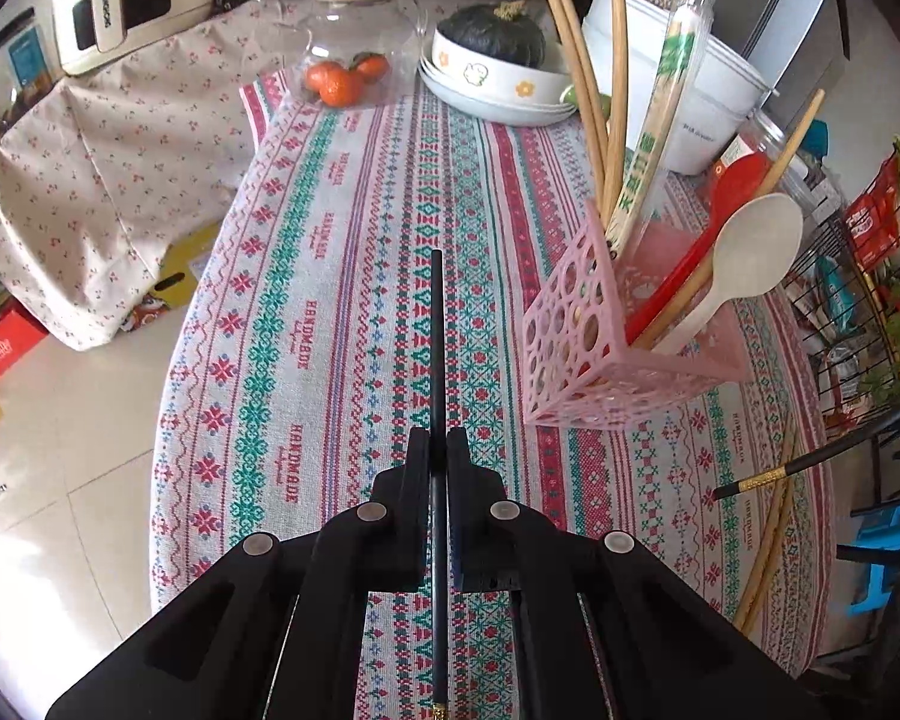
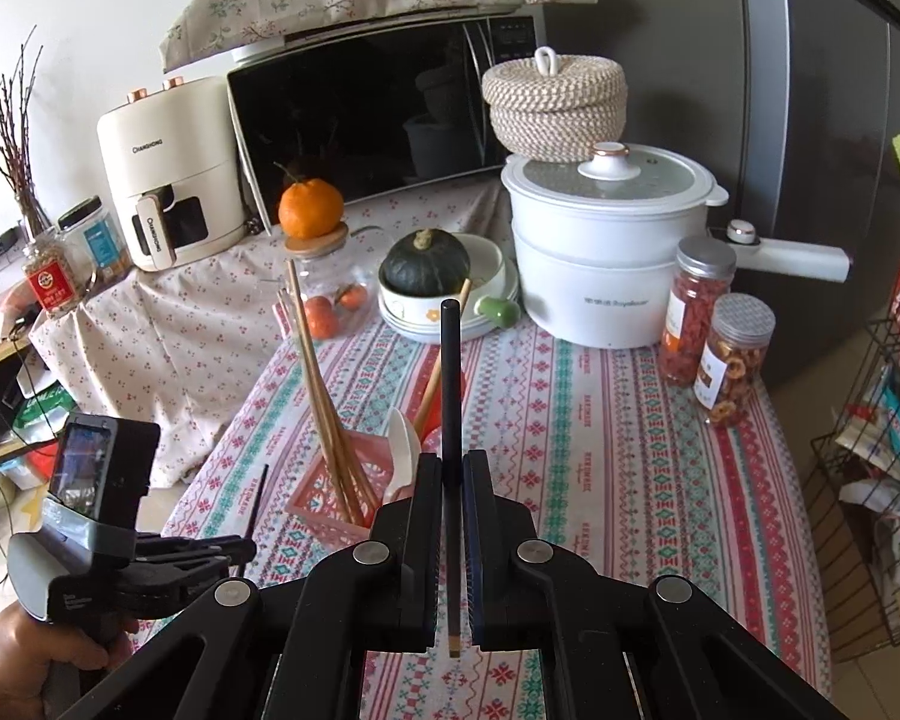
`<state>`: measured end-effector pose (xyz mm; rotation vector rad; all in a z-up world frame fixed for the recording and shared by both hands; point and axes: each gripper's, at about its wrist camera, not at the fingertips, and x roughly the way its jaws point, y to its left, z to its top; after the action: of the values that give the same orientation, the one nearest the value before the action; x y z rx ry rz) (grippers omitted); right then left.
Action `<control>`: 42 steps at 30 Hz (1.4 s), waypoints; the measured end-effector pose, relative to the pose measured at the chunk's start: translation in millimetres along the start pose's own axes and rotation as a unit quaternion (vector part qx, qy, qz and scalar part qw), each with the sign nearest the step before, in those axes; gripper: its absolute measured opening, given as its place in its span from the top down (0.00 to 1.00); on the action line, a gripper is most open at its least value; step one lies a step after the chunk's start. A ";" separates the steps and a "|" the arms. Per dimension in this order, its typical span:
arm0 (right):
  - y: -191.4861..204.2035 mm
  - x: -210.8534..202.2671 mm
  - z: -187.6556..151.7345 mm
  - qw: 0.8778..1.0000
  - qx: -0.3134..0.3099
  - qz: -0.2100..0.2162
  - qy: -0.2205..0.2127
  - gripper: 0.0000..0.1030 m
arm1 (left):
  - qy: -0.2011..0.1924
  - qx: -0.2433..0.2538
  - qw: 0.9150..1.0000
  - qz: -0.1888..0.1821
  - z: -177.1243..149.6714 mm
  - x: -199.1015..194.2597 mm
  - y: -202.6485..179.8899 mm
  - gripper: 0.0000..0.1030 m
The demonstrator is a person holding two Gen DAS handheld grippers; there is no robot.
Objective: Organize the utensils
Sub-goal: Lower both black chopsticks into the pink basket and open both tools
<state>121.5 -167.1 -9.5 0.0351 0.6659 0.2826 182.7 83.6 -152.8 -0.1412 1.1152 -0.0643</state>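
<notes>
A thin, smooth black chopstick [image 1: 437,360] is pinched between the flat black pads of the left hand-held gripper [image 1: 437,444], its jaws pressed together on the stick, which is seen raised above the woven, patterned tablecloth [image 1: 342,252]. A second black chopstick [image 2: 450,384], round and matte, is clamped in the right hand-held gripper [image 2: 450,468], whose ribbed pads are closed on it; its blunt end points towards the far edge of the table. A pink plastic basket [image 1: 570,324], square and pierced with round holes, is set near the table's right edge; pale wooden chopsticks [image 1: 576,60], a wrapped pair [image 1: 660,132], a glossy red spoon [image 1: 732,186] and a cream spoon [image 1: 756,246] are stood in it. Two more wooden chopsticks [image 1: 768,546] are left lying near the table's right edge.
</notes>
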 end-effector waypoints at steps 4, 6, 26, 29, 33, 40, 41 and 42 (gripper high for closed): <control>-1.5 -9.5 4.1 1.000 0.008 0.004 -0.014 0.95 | -0.070 0.008 0.998 -0.002 9.0 -45.3 -3.9 0.95; -2.8 -13.5 6.7 1.000 0.014 0.007 -0.020 0.95 | -0.101 0.011 0.995 -0.006 9.9 -66.8 -6.3 0.95; 14.7 -33.0 38.0 0.994 0.025 0.037 -0.098 0.95 | -0.305 0.019 0.951 -0.039 19.2 -195.1 -34.1 0.95; 14.7 -29.8 42.8 0.992 0.033 0.044 -0.110 0.95 | -0.309 0.026 0.949 -0.061 20.3 -192.5 -39.0 0.95; 15.6 -25.1 46.9 0.990 0.041 0.049 -0.123 0.95 | -0.308 0.042 0.947 -0.075 21.1 -182.7 -49.8 0.95; 17.4 -3.5 47.6 0.990 0.047 0.056 -0.123 0.95 | -0.293 0.078 0.950 -0.071 26.5 -144.6 -64.6 0.95; 17.5 0.4 47.4 0.990 0.046 0.056 -0.123 0.95 | -0.288 0.082 0.952 -0.070 28.1 -138.3 -65.5 0.95; 17.6 4.5 46.9 0.990 0.046 0.059 -0.122 0.95 | -0.283 0.084 0.953 -0.066 29.5 -132.9 -65.9 0.95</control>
<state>149.2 -146.3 26.8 0.1957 0.4333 0.3538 152.1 37.1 -12.2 -0.0738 0.5212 -0.2247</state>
